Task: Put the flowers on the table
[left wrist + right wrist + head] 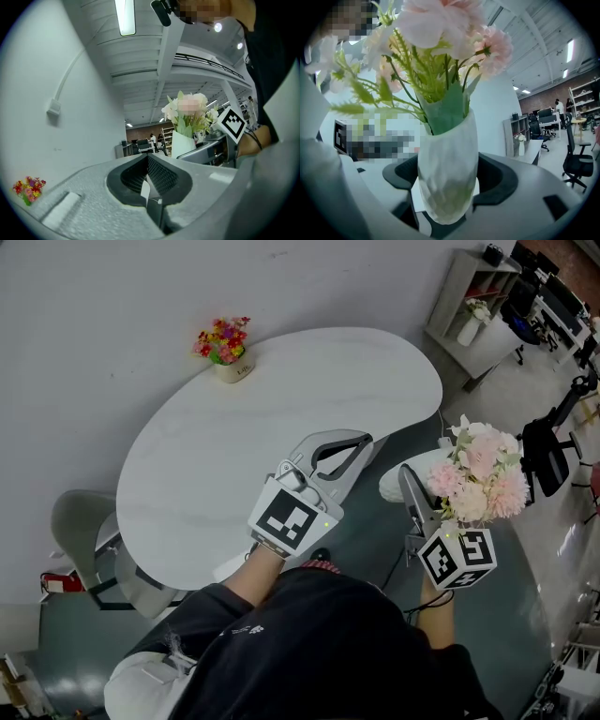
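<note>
**Item 1, far left.** Small pot of mixed red/yellow flowers (pixel 225 341) on the table's far edge. Not the held item.

**Item 2.** Table (pixel 281 427): white, kidney-shaped top. Bare apart from item 1, so plenty of room to set down.

**Item 3.** Left gripper (pixel 352 448): over the table's near-right edge. Pads pressed together, nothing betw. them. Idle.

**Item 4.** Right gripper (pixel 431 498): off the table's right side, above the floor. Jaws spread wide and clamped round the lower body of the vase (pixel 447 164).

**Item 5, task thing.** Flowers (pixel 478 470): pale pink and white blooms, green stems and leaves. They sit in a frosted white vase w/ dimpled wall, narrow at the foot. Held roughly upright, beside the table and not over it.

**Status.** Pick-up done, approx. halfway. Left to do: carry over the tabletop, lower, set upright, release. Est. top-heavy, so keep level.
</note>
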`<state>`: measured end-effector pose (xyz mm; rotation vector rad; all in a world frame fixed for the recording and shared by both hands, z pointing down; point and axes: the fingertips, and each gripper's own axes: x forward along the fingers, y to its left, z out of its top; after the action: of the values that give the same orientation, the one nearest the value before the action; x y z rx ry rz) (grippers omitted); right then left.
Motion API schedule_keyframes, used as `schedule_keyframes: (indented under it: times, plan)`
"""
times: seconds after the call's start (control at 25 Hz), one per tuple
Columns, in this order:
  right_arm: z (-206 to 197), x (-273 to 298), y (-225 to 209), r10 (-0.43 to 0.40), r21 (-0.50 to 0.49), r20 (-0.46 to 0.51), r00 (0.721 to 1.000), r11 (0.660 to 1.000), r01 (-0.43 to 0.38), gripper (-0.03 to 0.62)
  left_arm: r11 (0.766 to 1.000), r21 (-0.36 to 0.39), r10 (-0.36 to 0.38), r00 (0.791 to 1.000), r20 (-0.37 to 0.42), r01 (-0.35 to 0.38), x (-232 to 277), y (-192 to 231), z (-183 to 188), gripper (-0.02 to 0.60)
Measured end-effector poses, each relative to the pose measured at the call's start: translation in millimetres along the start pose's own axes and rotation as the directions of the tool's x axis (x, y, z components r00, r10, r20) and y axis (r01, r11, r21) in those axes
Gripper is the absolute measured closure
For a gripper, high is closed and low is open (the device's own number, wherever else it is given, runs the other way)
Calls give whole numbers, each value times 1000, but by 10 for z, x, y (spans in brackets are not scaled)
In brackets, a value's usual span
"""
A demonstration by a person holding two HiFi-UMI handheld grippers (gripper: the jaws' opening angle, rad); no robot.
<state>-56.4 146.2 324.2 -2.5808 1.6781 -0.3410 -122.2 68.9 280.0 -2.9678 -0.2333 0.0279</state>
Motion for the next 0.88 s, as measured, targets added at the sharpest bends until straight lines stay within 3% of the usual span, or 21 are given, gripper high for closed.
schedule_keyframes:
  times: [0.48, 0.88]
  plan:
    - [-44, 30, -58, -9, -2, -9, 1000, 1000, 9, 230, 1000, -4, -18, 1000, -4, 18, 86, 2, -79, 583]
    - [-113, 70, -113, 44, -6, 1, 999, 999, -44, 230, 1000, 9, 29, 999, -21, -29, 100, -58, -177, 583]
